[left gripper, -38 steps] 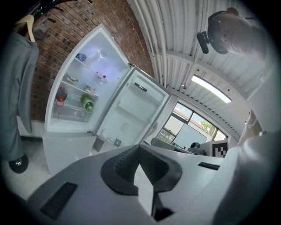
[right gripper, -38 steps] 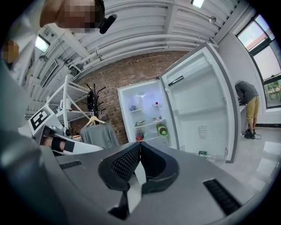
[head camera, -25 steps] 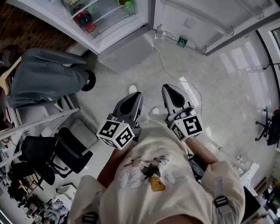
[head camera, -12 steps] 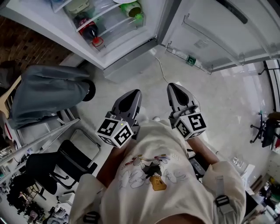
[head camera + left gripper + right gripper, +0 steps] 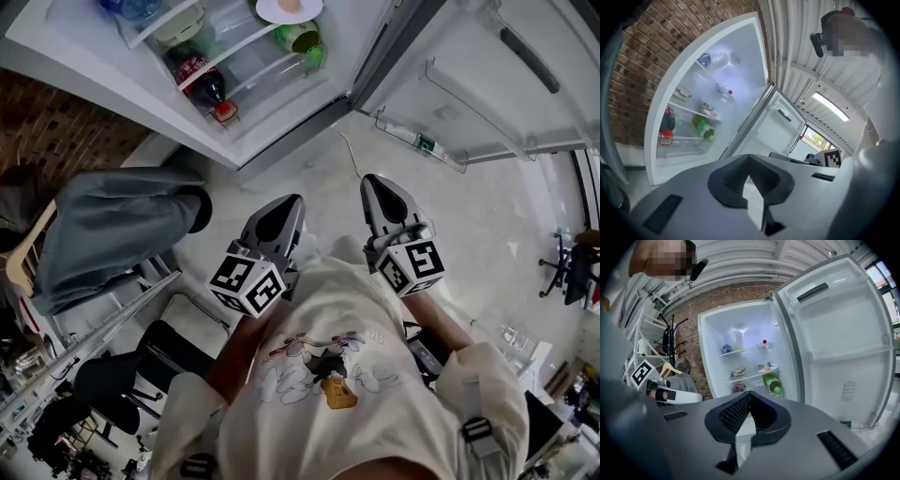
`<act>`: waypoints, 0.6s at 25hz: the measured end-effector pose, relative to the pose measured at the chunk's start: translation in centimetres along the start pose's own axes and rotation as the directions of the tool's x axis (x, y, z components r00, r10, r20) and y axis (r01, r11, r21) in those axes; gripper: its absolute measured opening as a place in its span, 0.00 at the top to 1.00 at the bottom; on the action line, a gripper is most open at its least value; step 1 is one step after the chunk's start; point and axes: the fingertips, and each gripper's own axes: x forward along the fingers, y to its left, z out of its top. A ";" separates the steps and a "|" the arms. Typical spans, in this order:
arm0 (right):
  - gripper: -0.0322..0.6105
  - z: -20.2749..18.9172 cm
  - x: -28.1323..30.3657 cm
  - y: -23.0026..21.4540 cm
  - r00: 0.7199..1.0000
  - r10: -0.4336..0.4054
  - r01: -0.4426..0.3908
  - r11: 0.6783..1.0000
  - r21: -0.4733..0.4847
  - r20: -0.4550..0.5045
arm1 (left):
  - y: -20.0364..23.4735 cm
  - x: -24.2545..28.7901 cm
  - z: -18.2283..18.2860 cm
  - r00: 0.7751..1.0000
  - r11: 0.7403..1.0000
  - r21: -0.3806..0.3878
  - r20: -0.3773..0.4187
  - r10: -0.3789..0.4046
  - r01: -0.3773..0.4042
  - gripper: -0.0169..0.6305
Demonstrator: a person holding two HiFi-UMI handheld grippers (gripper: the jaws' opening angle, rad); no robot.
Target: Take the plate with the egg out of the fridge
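Note:
The white plate with the egg [image 5: 289, 9] sits on a middle shelf of the open fridge [image 5: 112, 66], at the top edge of the head view. It also shows small and far off as the plate [image 5: 711, 114] in the left gripper view and the plate [image 5: 768, 369] in the right gripper view. My left gripper [image 5: 291, 202] and right gripper [image 5: 376, 181] are held side by side in front of my chest, well short of the fridge. Both point towards it. The left gripper's [image 5: 749, 157] jaws and the right gripper's [image 5: 749, 395] jaws meet at the tips, with nothing between them.
A green bottle [image 5: 300, 39] lies just below the plate and a cola bottle [image 5: 202, 84] lies on the shelf beside it. The fridge door [image 5: 487, 75] stands open to the right. A grey jacket [image 5: 112, 230] and a black chair [image 5: 178, 347] are at the left, and a cable [image 5: 352, 155] lies on the floor.
Both grippers and I have moved closer to the fridge. More of its inside shows now, and the plate with the egg has come into view at the top.

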 end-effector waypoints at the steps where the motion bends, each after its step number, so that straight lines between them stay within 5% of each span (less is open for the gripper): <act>1: 0.94 0.0 0.2 0.1 1.000 -0.004 0.004 1.000 -0.001 -0.003 | 0.3 0.1 0.1 1.000 1.000 -0.005 -0.006 -0.003 0.002 0.96; 15: 0.94 1.8 5.2 -1.9 0.999 0.038 -0.038 0.999 -0.004 0.004 | 1.7 4.5 2.3 1.000 1.000 -0.020 -0.002 0.008 -0.008 0.96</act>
